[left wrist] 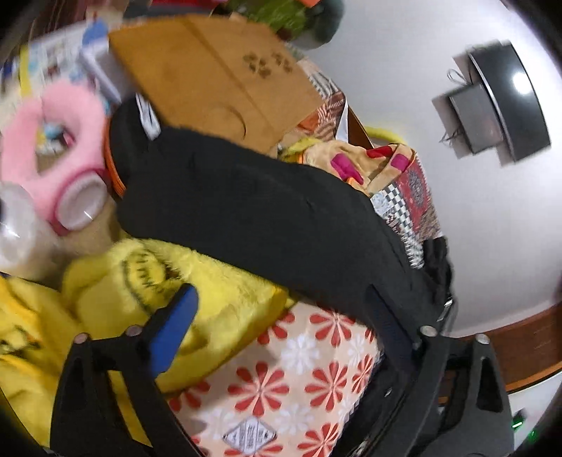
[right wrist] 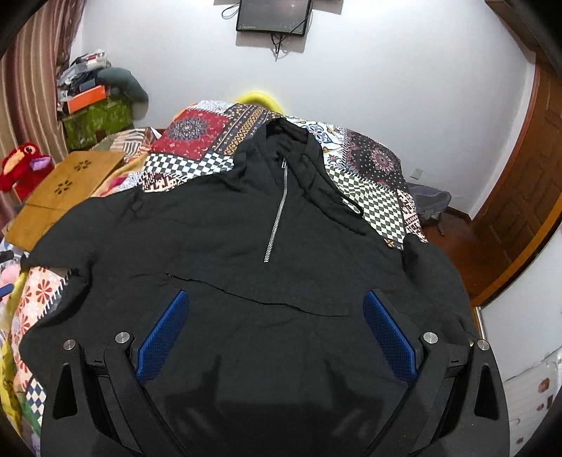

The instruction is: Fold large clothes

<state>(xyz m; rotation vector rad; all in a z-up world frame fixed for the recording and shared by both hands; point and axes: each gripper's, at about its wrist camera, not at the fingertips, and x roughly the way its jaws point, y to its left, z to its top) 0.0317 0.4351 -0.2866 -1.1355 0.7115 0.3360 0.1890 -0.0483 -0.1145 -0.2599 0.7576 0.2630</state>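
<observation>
A black hoodie (right wrist: 246, 228) with a silver zipper (right wrist: 277, 211) lies front up, spread flat on a patchwork quilt (right wrist: 196, 140) on the bed. My right gripper (right wrist: 275, 337) hovers open over its front pocket, with only the flat cloth between the blue pads (right wrist: 161, 337). In the tilted left wrist view, one side of the hoodie (left wrist: 263, 211) runs across as a black band. My left gripper (left wrist: 281, 316) is open at its lower edge. One blue pad (left wrist: 175, 323) is over yellow plush, and the other finger is against the black cloth. A floral sheet (left wrist: 298, 369) shows between them.
A wooden board (left wrist: 210, 81) rests at the bed's left side, also in the right wrist view (right wrist: 70, 186). Yellow plush fabric (left wrist: 140, 281) and a pink fluffy item (left wrist: 52, 140) lie beside the hoodie. A red plush toy (right wrist: 21, 165), stacked boxes (right wrist: 95, 105), a wall screen (right wrist: 274, 15) and a wooden door (right wrist: 527, 193) surround the bed.
</observation>
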